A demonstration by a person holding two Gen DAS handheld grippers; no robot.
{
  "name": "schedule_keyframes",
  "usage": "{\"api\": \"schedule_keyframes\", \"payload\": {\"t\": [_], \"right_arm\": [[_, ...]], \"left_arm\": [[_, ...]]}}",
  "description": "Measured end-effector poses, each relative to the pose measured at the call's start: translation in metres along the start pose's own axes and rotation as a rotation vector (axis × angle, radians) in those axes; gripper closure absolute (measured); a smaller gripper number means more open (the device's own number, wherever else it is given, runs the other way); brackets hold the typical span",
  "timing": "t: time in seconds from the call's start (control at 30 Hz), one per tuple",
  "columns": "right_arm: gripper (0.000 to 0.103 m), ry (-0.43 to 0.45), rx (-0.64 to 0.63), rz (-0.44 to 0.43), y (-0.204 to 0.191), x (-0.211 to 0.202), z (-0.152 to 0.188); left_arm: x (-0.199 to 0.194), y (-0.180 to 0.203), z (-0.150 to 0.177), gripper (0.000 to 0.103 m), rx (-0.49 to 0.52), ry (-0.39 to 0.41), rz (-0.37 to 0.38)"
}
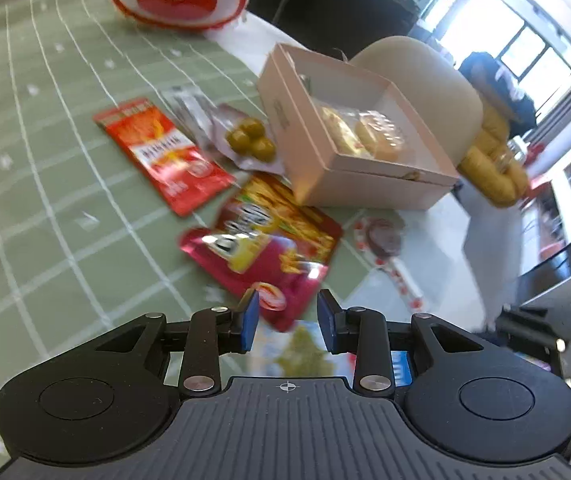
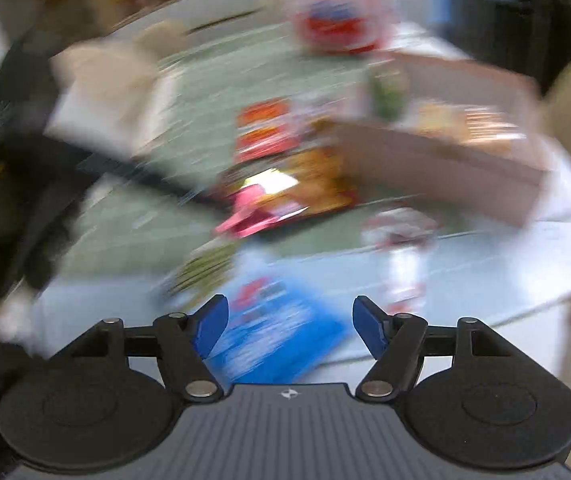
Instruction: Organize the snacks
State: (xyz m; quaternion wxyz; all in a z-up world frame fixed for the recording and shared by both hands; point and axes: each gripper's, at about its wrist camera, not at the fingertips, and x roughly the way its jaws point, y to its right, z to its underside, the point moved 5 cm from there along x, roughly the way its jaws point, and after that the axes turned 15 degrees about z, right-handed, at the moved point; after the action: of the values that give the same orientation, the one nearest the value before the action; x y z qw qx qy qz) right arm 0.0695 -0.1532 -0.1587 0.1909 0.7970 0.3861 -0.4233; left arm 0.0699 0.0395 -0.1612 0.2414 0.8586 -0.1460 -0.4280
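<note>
Left hand-held gripper (image 1: 287,322) half-open and empty, right hand-held gripper (image 2: 290,328) wide and empty; I'd pinch the pink snack pouch (image 1: 261,256) by its edge, then drop it in the box (image 1: 359,168).

We record the left gripper (image 1: 288,322) above a green checked tablecloth (image 1: 45,160), jaws apart, nothing between the pads. Just ahead lies a magenta snack pouch (image 1: 261,256), partly overlapping an orange packet (image 1: 285,208). A red sachet (image 1: 161,152) and green olives (image 1: 251,138) lie beside an open pink box (image 1: 349,184) containing pastries.
</note>
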Motion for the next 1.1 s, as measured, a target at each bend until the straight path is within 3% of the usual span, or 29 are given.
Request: {"api": "schedule_keyframes", "payload": {"t": [0.07, 0.13, 0.23, 0.3, 0.33, 0.4, 0.47, 0.57, 0.67, 0.73, 0.83, 0.9, 1.0, 1.1], "right_arm": [[0.034, -0.025, -0.116, 0.007, -0.019, 0.009, 0.004], [0.035, -0.044, -0.203, 0.089, -0.027, 0.02, 0.008], [0.036, -0.016, -0.251, 0.305, -0.012, 0.027, 0.004], [0.036, 0.005, -0.199, 0.476, 0.011, 0.024, -0.001], [0.036, 0.014, -0.152, 0.509, 0.023, 0.02, -0.003], [0.036, 0.042, -0.002, 0.477, 0.047, 0.005, -0.004], [0.036, 0.082, 0.17, 0.393, 0.065, -0.008, -0.006], [0.036, 0.138, 0.335, 0.3, 0.081, -0.009, -0.013], [0.036, 0.096, 0.409, 0.329, 0.085, 0.01, -0.015], [0.038, 0.079, 0.406, 0.316, 0.077, 0.015, -0.013], [0.038, 0.04, 0.295, 0.215, 0.051, 0.012, 0.003], [0.039, -0.001, 0.193, 0.163, 0.03, 0.014, 0.015], [0.043, -0.016, 0.078, 0.232, 0.014, 0.021, 0.022], [0.043, -0.015, 0.172, 0.313, 0.03, 0.028, 0.015]], "left_arm": [[-0.003, -0.002, -0.001, 0.067, 0.006, -0.002, -0.012], [-0.006, -0.003, -0.002, 0.067, 0.009, -0.003, -0.022], [-0.005, 0.0, 0.002, 0.067, 0.031, -0.021, -0.019], [0.0, 0.002, 0.003, 0.067, 0.05, -0.033, -0.014], [0.003, 0.004, 0.002, 0.067, 0.068, -0.029, -0.015], [0.008, 0.012, -0.004, 0.067, 0.135, -0.012, -0.028], [0.016, 0.027, -0.01, 0.067, 0.231, -0.014, -0.023], [0.036, 0.048, -0.003, 0.067, 0.364, -0.098, 0.01], [0.046, 0.053, 0.008, 0.065, 0.453, -0.142, -0.063], [0.043, 0.046, 0.008, 0.066, 0.409, -0.121, -0.082], [0.04, 0.021, 0.003, 0.066, 0.243, -0.08, -0.042], [0.043, 0.005, 0.004, 0.071, 0.16, -0.058, -0.034], [0.04, 0.006, 0.004, 0.069, 0.145, -0.05, -0.017], [0.04, 0.019, 0.008, 0.068, 0.198, -0.114, 0.036]]}}
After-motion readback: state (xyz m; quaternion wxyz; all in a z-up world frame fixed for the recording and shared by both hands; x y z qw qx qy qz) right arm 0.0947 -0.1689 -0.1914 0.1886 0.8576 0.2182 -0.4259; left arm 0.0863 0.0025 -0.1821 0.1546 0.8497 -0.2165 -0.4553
